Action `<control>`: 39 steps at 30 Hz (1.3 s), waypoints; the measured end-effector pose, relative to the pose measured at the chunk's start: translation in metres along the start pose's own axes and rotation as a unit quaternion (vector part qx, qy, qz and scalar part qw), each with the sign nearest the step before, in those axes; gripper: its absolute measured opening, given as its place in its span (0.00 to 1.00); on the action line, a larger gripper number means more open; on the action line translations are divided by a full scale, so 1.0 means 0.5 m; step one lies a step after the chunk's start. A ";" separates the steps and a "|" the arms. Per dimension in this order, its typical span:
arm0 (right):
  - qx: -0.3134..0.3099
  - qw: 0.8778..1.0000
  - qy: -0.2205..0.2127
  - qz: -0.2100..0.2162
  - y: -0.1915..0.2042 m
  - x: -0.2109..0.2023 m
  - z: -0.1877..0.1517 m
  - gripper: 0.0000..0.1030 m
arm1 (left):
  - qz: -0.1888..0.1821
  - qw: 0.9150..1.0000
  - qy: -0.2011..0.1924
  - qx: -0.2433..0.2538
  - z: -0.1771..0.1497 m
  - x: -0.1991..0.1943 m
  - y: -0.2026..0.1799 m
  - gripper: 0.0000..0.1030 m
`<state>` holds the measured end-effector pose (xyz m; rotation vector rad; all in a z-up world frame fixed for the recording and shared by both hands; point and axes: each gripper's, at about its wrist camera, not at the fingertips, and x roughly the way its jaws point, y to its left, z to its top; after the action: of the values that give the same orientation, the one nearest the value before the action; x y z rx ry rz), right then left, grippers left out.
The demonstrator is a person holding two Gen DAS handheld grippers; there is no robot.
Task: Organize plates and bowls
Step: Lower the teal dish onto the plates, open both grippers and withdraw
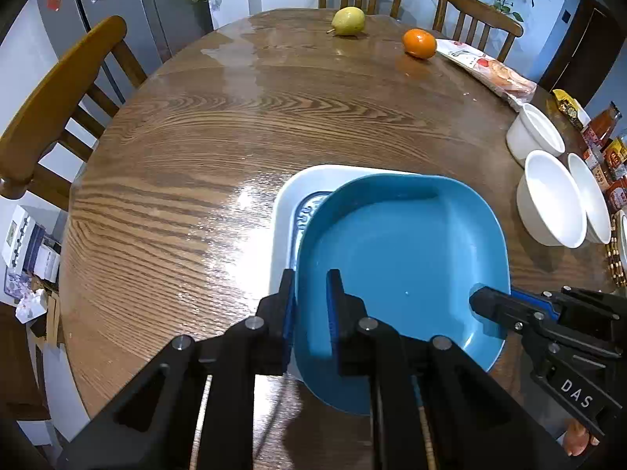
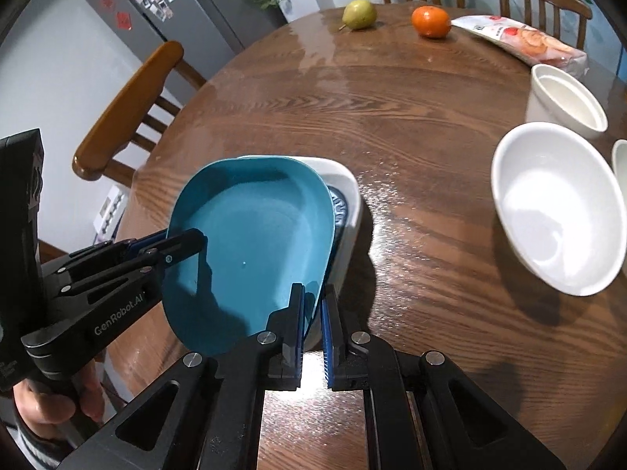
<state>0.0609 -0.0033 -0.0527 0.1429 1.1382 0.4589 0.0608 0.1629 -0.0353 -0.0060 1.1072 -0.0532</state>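
Blue plate [image 1: 399,258] between both claws

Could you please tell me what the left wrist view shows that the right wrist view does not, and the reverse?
Only the left wrist view shows the sauce bottles at the table's right edge. Only the right wrist view shows the person's hand holding the left gripper. Both show the blue plate gripped at its rim over the white plate, plus the pear, orange and white bowls.
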 end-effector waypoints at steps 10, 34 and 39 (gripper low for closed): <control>-0.002 1.000 0.013 -0.018 0.014 0.033 0.006 0.10 | 0.011 1.000 0.017 0.023 0.023 0.034 0.006 0.14; -0.056 0.994 -0.024 -0.091 0.059 0.012 0.007 0.18 | 0.052 0.998 -0.006 0.042 0.020 0.026 0.007 0.28; -0.047 0.994 -0.034 -0.091 0.049 0.000 0.008 0.31 | 0.048 0.998 -0.013 0.034 0.021 0.016 0.013 0.45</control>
<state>0.0575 0.0190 -0.0428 -0.0277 1.0497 0.3427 0.0738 0.1690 -0.0380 0.1067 1.0778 -0.0036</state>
